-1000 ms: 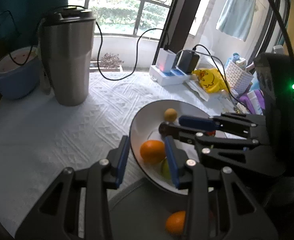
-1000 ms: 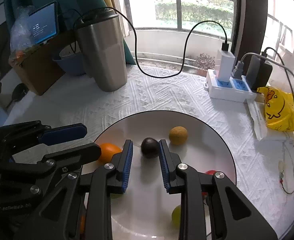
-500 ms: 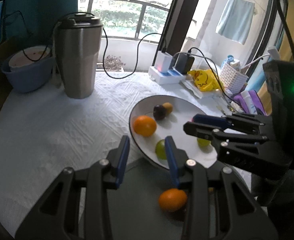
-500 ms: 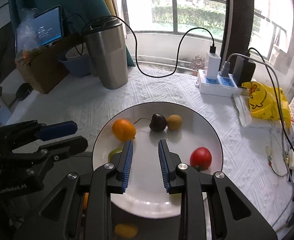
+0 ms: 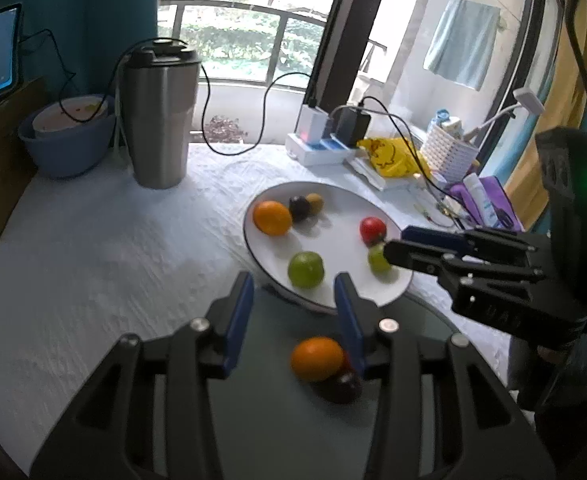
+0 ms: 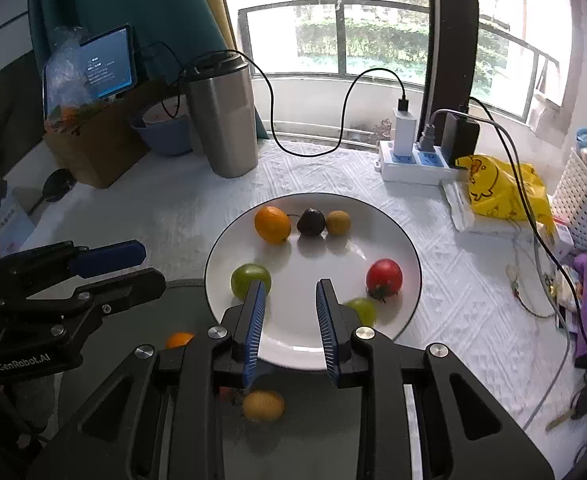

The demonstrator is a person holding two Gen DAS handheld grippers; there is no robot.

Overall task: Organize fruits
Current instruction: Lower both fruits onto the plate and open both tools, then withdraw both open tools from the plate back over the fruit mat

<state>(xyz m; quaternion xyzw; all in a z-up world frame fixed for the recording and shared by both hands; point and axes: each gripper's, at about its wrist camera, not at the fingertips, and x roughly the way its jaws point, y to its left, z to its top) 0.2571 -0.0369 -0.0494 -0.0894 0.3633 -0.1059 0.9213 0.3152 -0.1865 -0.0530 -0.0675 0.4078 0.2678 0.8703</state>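
Presently both tools empty: left tool (image 5: 293, 308) and right tool (image 6: 289, 312) have fingers apart. Round white ceramic plate (image 6: 407, 248) ahead of both holds six sorted fruits. Loose orange citrus fruit (image 5: 316, 358) lies just under the left tool (likely next pick).

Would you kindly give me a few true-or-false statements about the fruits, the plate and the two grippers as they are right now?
1. The white plate holds six fruits. True.
2. The right gripper is shut on the dark plum. False: it is open and holds nothing.
3. The red tomato touches the orange. False: they lie apart, on opposite sides of the plate.
4. The left gripper is open and empty. True.
5. The plum lies between the orange and the brown fruit. True.
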